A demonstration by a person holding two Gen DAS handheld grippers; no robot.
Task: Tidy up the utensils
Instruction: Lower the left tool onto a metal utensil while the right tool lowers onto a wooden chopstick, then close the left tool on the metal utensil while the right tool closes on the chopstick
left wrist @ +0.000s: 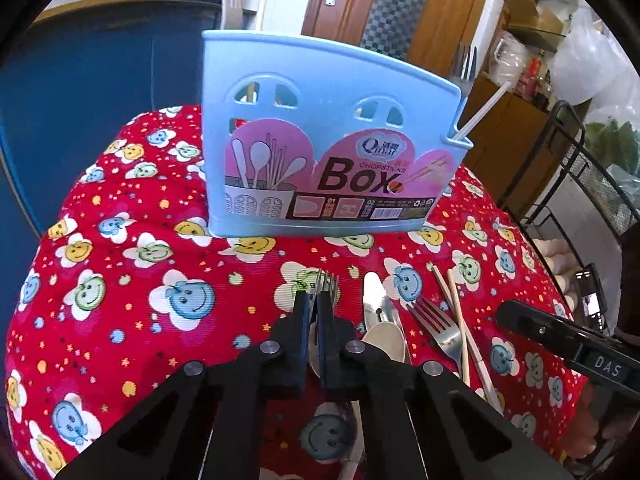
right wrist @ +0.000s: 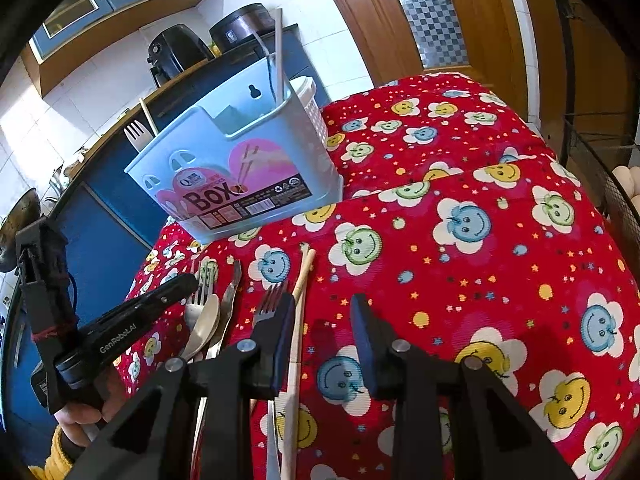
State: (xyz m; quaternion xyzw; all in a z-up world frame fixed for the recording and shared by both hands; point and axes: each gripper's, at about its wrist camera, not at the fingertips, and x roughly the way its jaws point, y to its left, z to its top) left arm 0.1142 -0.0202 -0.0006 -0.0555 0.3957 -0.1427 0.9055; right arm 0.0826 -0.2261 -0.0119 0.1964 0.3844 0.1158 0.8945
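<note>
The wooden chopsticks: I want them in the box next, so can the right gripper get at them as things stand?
Probably yes. The right gripper is open, and the chopsticks lie uncovered on the cloth just inside its left finger, beside a fork.

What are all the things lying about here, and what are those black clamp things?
utensil box: one, light blue with a pink label, standing at the far side of the cloth
white fork: one, sticking up from the box's left end
boxed metal fork: one, silver, in the box's right pocket
white stick: one, leaning out of that pocket
gripped fork: one, silver, near side of the cloth
knife: one, silver, right of the gripped fork
spoon: one, silver, beside the knife
loose fork: one, silver, right of the spoon
chopsticks: two, pale wood, crossed, rightmost
tablecloth: one, red with smiley flowers
left tool: black, closed on the gripped fork
right tool: black, open, empty
</note>
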